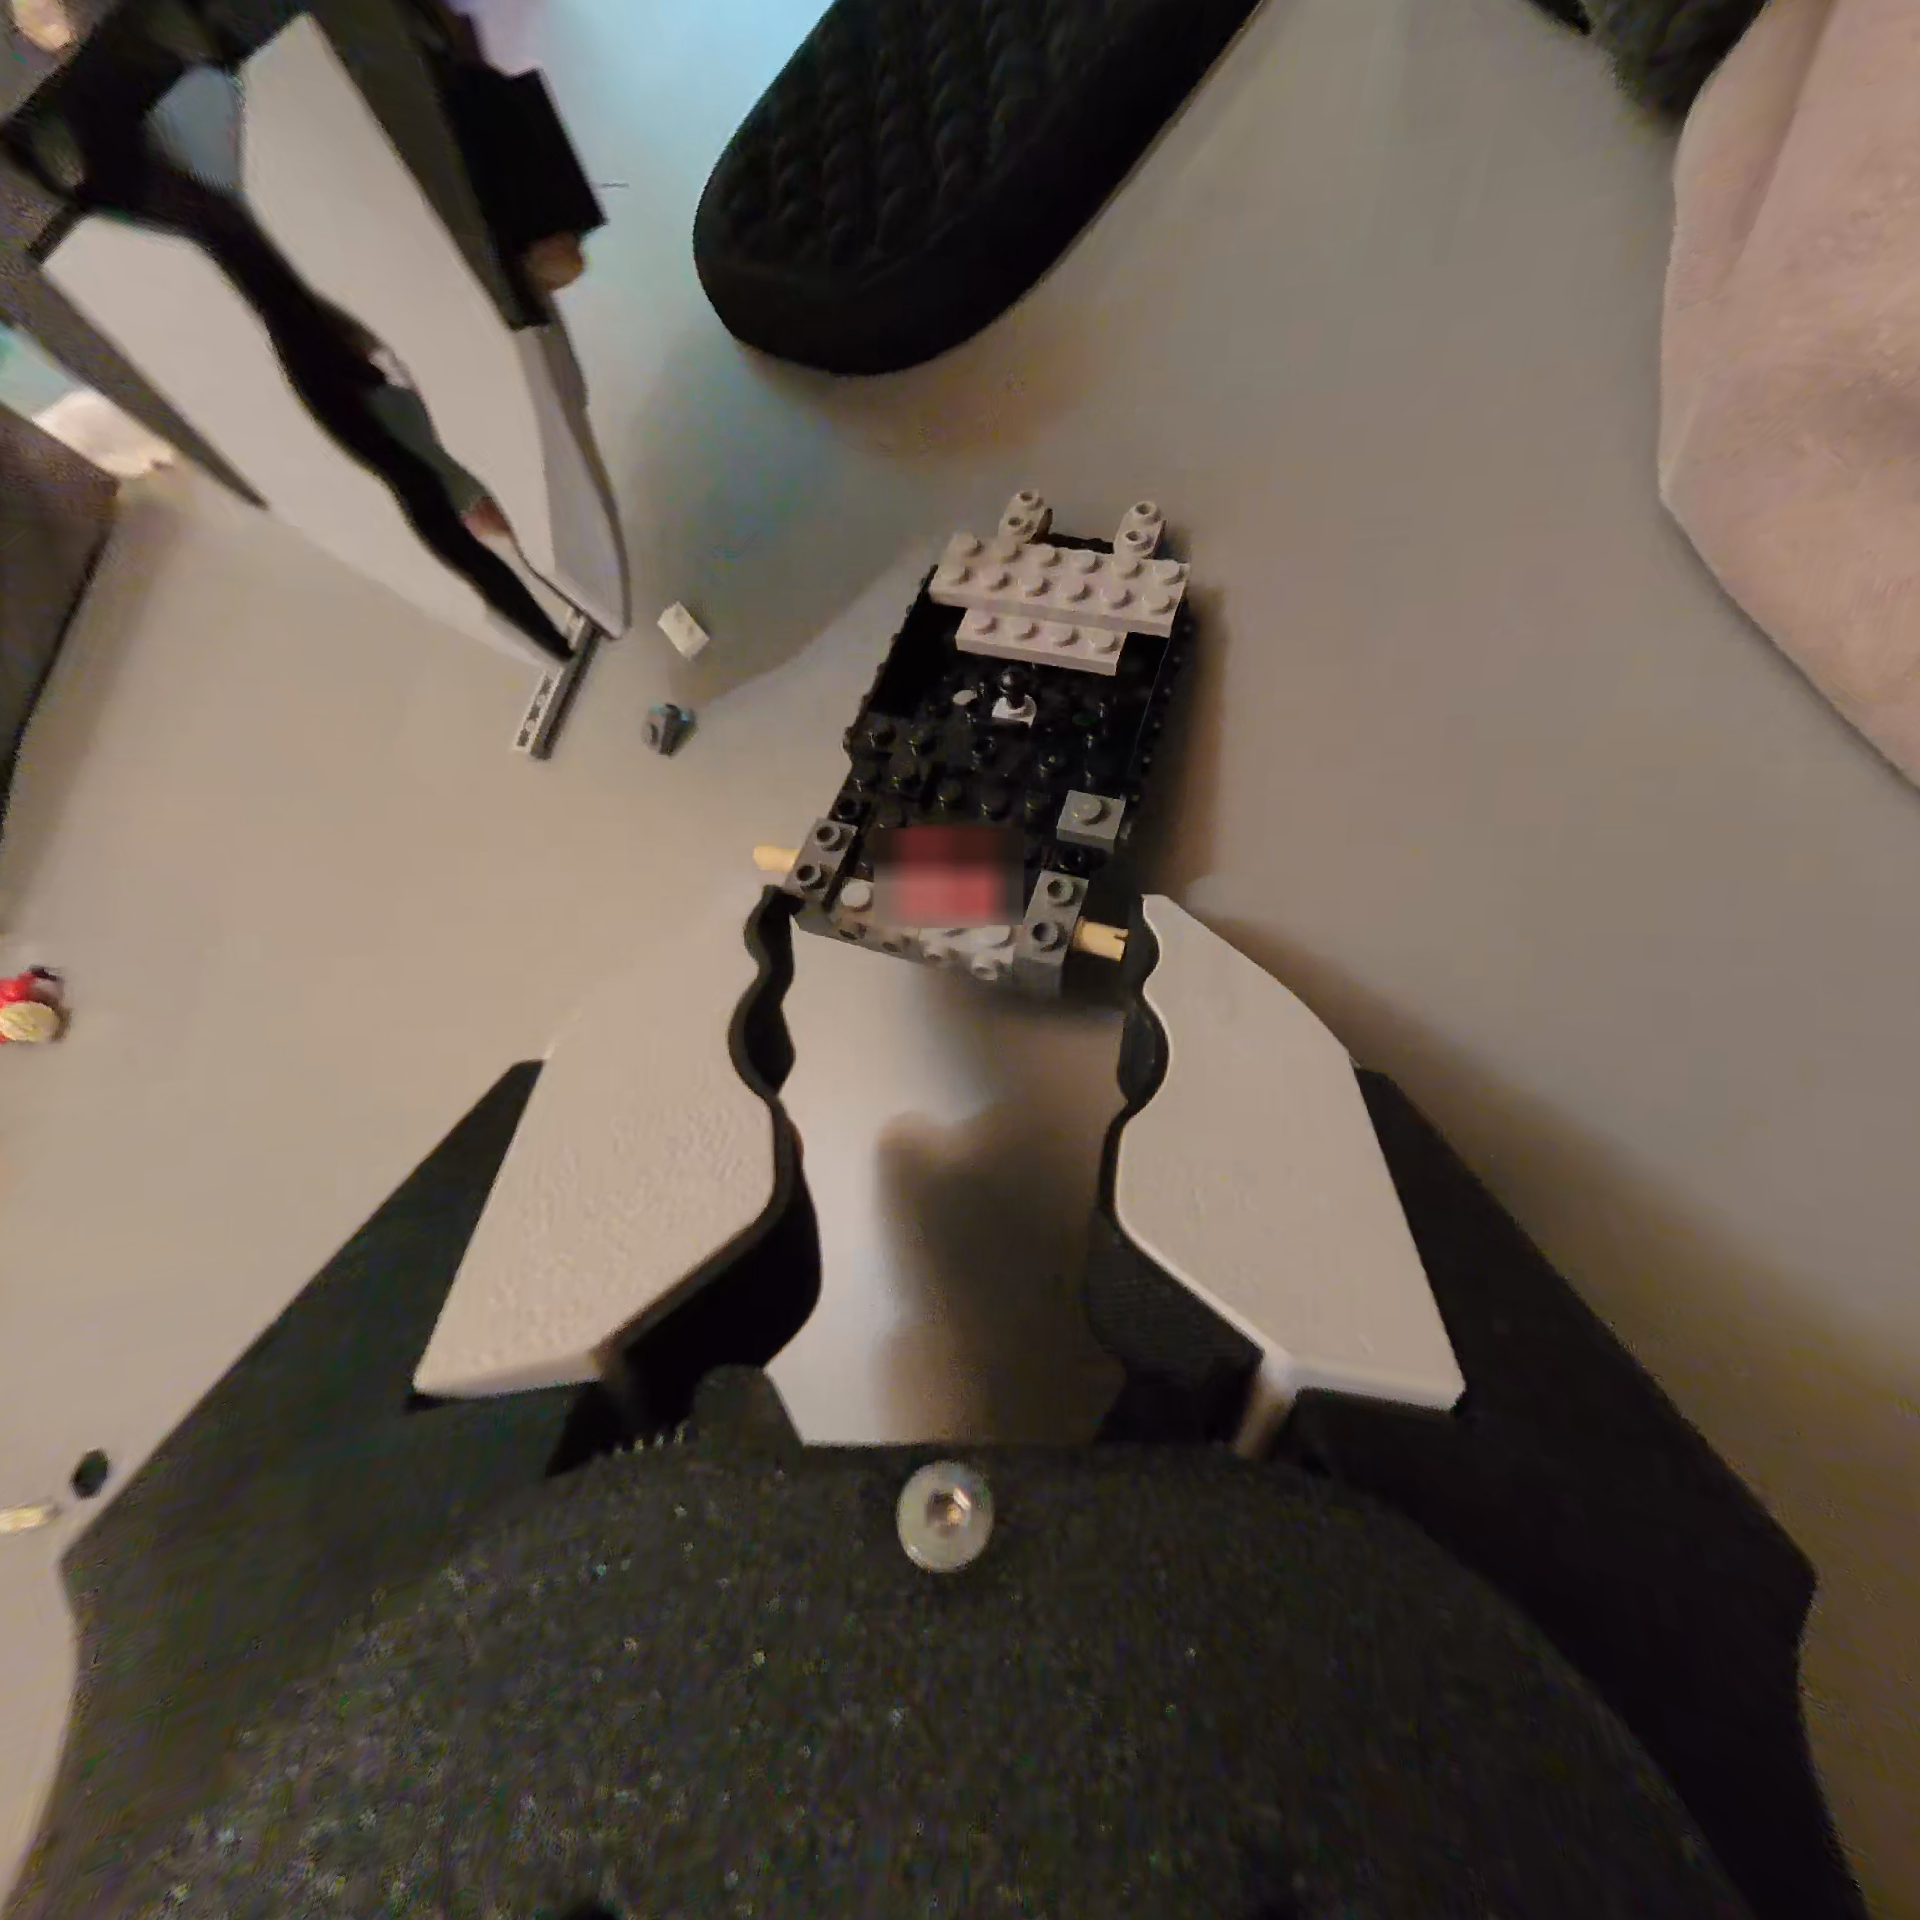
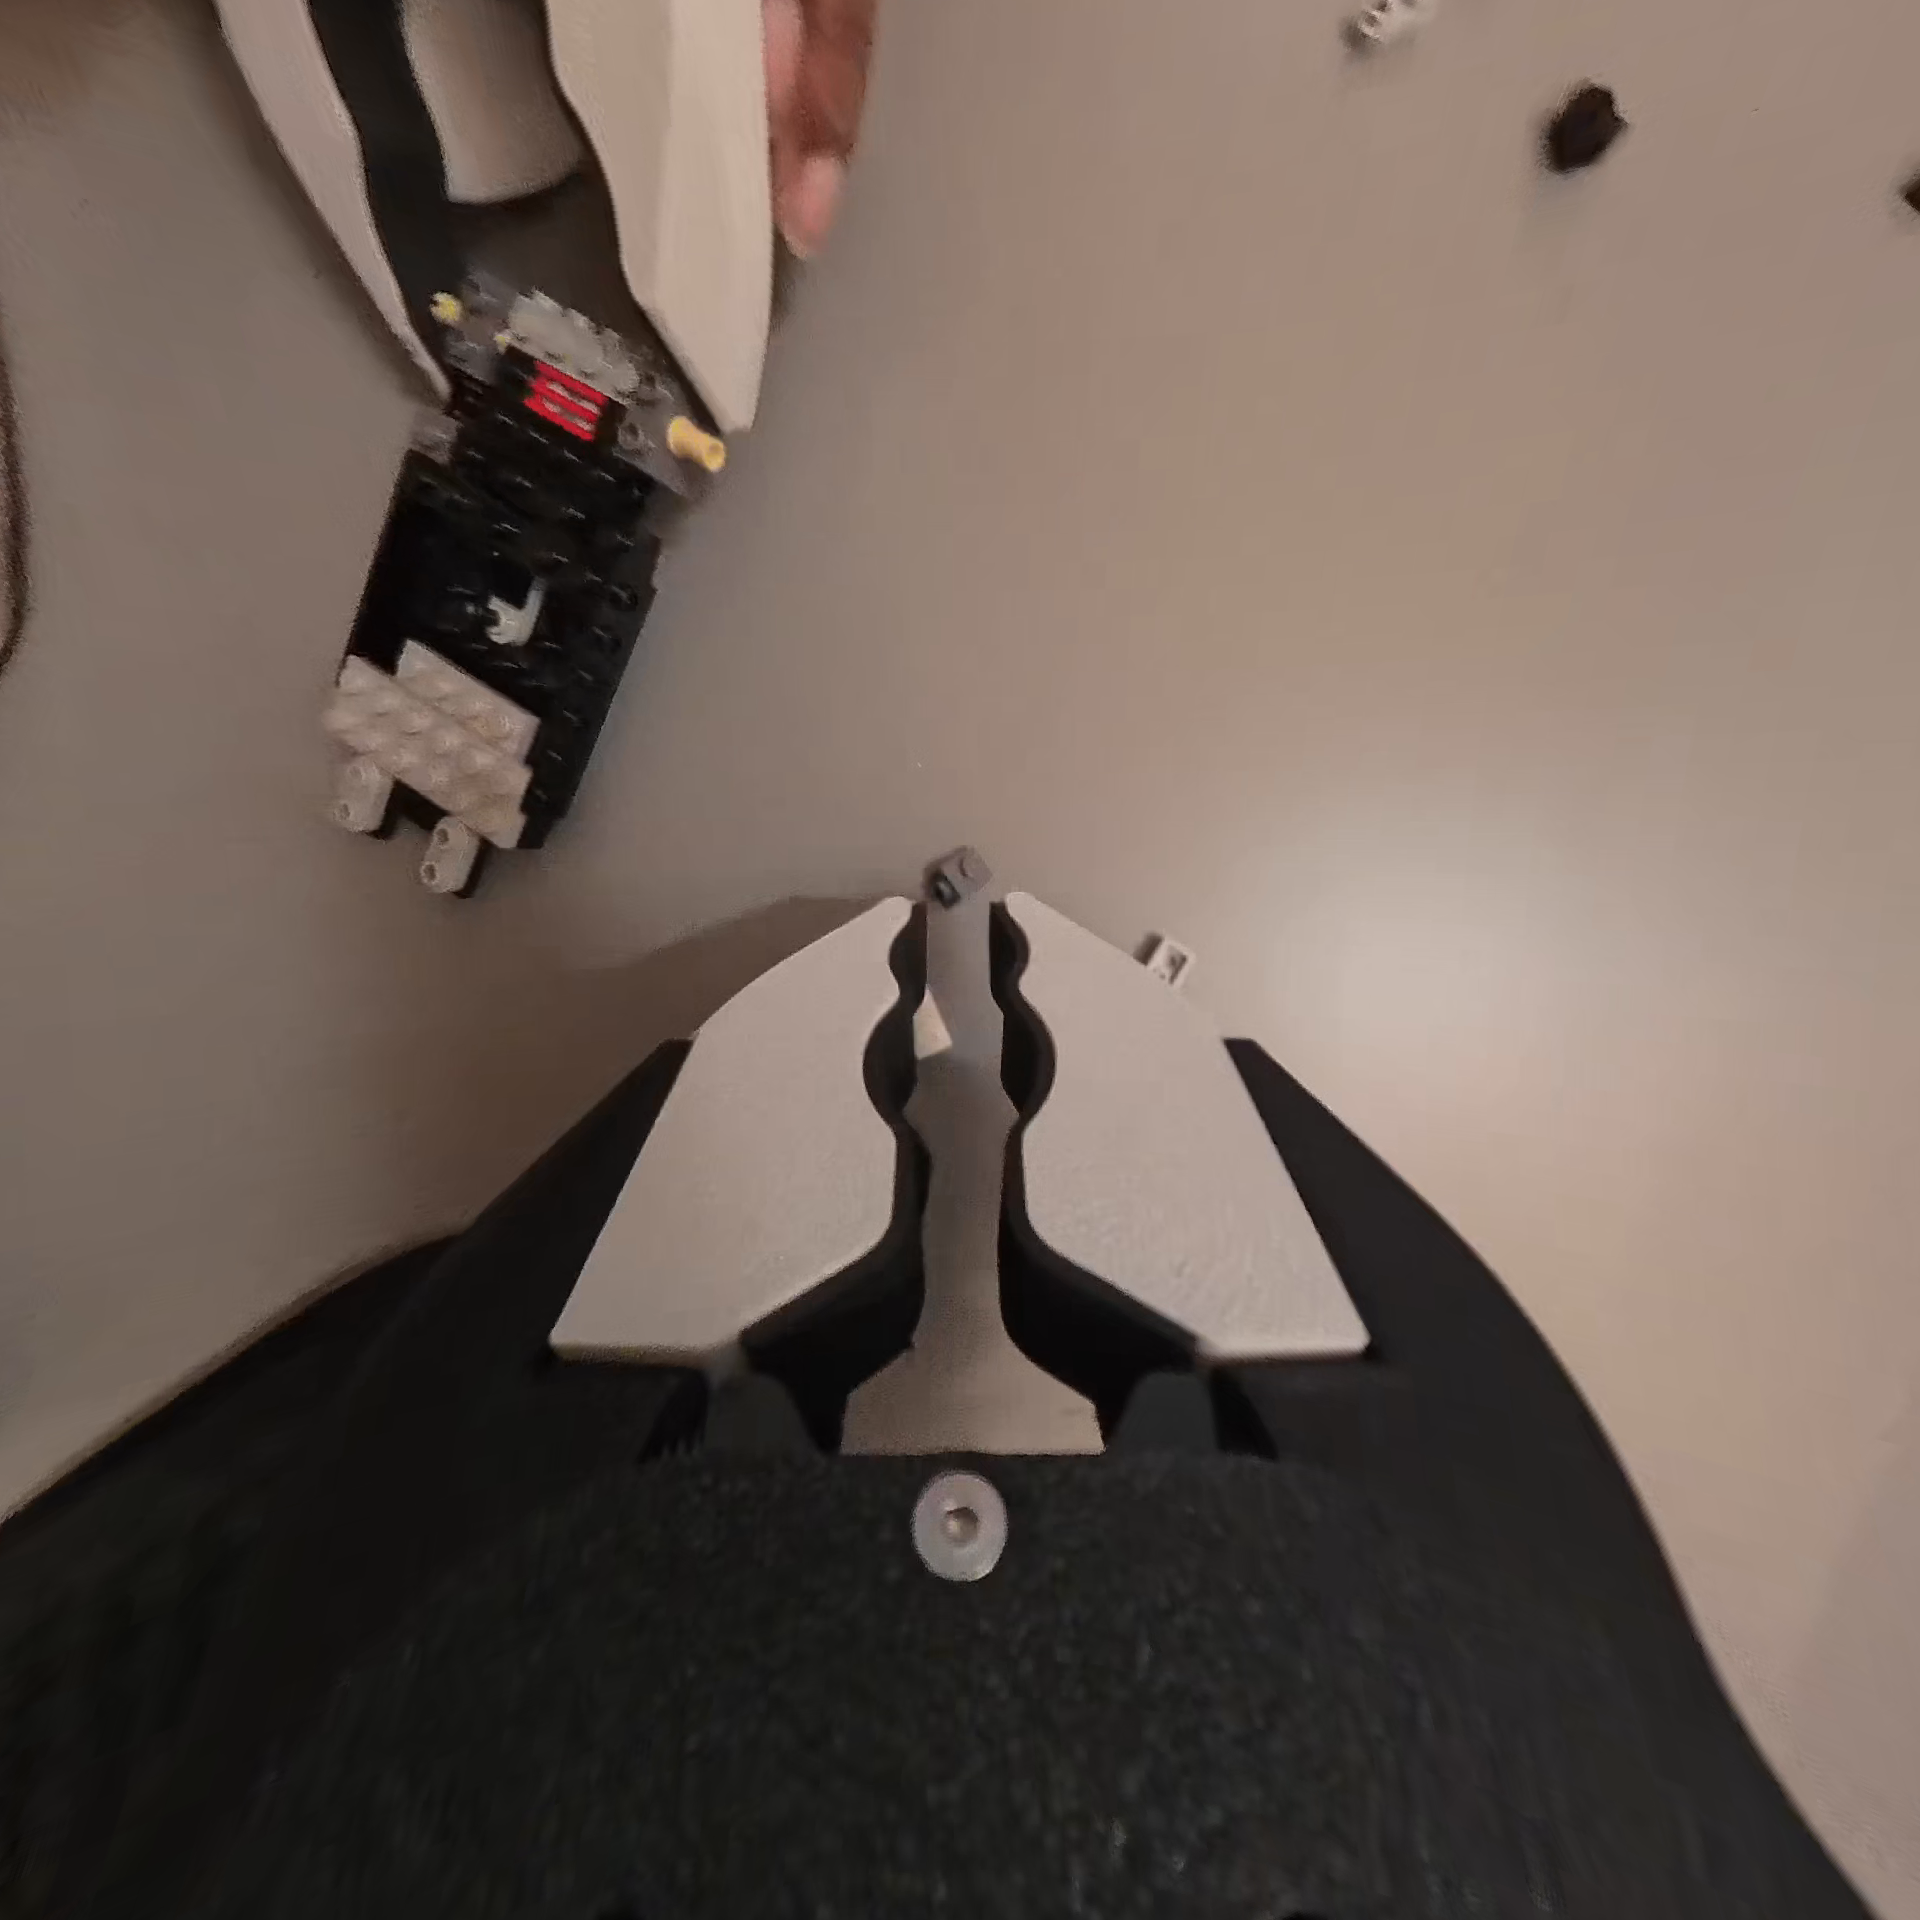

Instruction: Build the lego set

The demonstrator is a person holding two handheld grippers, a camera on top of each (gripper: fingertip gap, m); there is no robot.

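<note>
A black and grey lego chassis [image 1: 1008, 748] lies on the grey table, with tan axle pins at its near end; it also shows in the right wrist view [image 2: 499, 582]. My left gripper [image 1: 961, 920] is open, with its fingertips on either side of the chassis's near end. I cannot tell whether they touch it. My right gripper [image 2: 958, 906] stands over the table with a narrow gap between its jaws and holds nothing. A small dark grey piece [image 2: 958, 873] lies just beyond its tips. The right gripper shows at upper left in the left wrist view [image 1: 416, 416].
A small white piece [image 1: 683, 630], a dark grey piece [image 1: 668, 724] and a long grey plate [image 1: 548, 707] lie left of the chassis. A black slipper [image 1: 935, 177] and pale fabric [image 1: 1808, 416] lie at the back. Red and gold pieces [image 1: 31, 1003] sit far left. A hand [image 2: 821, 125] holds the left gripper. The black slipper [image 1: 935, 177] is about 12 cm from my right fingertips.
</note>
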